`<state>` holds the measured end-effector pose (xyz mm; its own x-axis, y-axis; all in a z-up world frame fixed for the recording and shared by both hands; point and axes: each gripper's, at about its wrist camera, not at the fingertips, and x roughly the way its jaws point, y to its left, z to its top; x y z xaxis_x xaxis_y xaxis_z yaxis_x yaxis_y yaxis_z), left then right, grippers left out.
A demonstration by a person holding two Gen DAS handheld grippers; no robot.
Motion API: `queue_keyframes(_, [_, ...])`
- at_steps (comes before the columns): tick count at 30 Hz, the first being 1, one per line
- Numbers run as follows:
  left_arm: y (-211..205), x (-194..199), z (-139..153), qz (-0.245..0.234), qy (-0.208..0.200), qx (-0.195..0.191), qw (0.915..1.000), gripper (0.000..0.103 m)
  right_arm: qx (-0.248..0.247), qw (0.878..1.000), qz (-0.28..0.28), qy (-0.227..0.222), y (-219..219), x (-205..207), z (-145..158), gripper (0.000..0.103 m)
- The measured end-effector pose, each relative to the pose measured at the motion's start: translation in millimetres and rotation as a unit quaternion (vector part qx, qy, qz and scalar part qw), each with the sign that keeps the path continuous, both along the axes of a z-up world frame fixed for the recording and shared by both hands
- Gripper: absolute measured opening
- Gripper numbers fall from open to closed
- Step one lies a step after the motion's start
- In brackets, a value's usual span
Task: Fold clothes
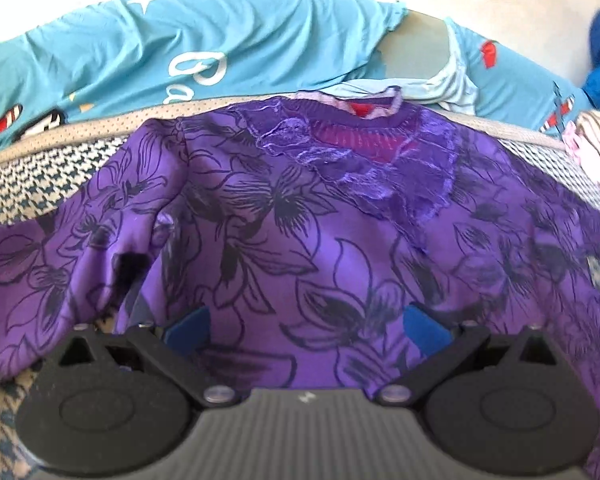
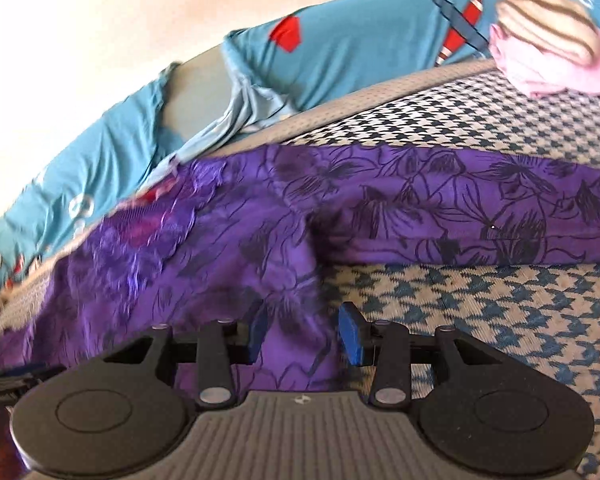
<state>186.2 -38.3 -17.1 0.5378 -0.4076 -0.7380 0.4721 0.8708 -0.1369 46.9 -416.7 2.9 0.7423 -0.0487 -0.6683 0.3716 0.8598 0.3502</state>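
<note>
Left to right: a purple floral-print long-sleeved top with a lace yoke lies spread on a blue-and-white houndstooth-covered surface, collar toward the far edge, a teal printed sheet bunched behind it. The left gripper has its blue pads standing wide apart with purple cloth draped between and over them — from this view I cannot tell whether it is clamping a fold or just sitting under loose fabric. The right gripper is partly closed, jaws astride a raised ridge of the top near the right armpit seam; the cloth looks pinched between the pads, though a small gap shows on the right pad side. The right sleeve stretches flat across the houndstooth away from it. A pink-and-striped folded bundle sits at the far right corner. Likely step: carrying the near edge toward the collar. Risks: uneven hold — if the left side isn't gripped, the fold skews; a thin pinch on slippery fabric could slide out; the sleeve may trail and bunch under the body.
</note>
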Motion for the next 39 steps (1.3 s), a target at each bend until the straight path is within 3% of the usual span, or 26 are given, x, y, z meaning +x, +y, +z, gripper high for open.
queue_keyframes(6, [1.0,23.8,-8.1,0.026,0.016,-0.019,0.9994,0.103,0.043,0.998,-0.037,-0.012,-19.6,14.5,-7.4,0.039])
queue_keyframes(13, [5.0,42.2,-17.6,0.069,0.018,-0.013,0.9973,0.103,0.075,0.994,-0.075,-0.017,-35.3,28.8,-16.2,0.039])
queue_keyframes(19, [20.6,51.3,-20.3,0.144,0.007,0.019,0.9894,0.103,0.087,0.991,-0.103,-0.011,-43.1,42.6,-22.6,0.041])
queue_keyframes(22, [19.9,51.0,-20.3,0.139,-0.002,0.031,0.9898,0.102,0.103,0.988,-0.118,-0.008,-46.3,49.5,-28.0,0.042])
queue_keyframes(24, [20.7,50.4,-20.1,0.152,-0.02,0.052,0.9868,0.099,0.113,0.985,-0.13,-0.009,-47.5,52.5,-30.3,0.044])
queue_keyframes(27, [32.3,57.9,-21.8,0.22,-0.027,0.095,0.9706,0.103,0.112,0.984,-0.136,-0.011,-45.5,56.5,-29.2,0.045])
queue_keyframes(30, [52.0,66.4,-24.4,0.242,-0.002,0.063,0.9683,0.103,0.108,0.984,-0.14,-0.006,-43.9,60.5,-30.8,0.045])
queue_keyframes(35, [51.1,65.2,-25.1,0.233,-0.012,0.077,0.9692,0.103,0.104,0.981,-0.163,-0.007,-45.6,60.7,-28.6,0.045])
queue_keyframes(39, [51.6,66.1,-24.1,0.25,-0.022,0.092,0.9636,0.103,0.114,0.977,-0.18,-0.011,-51.6,54.8,-27.3,0.045])
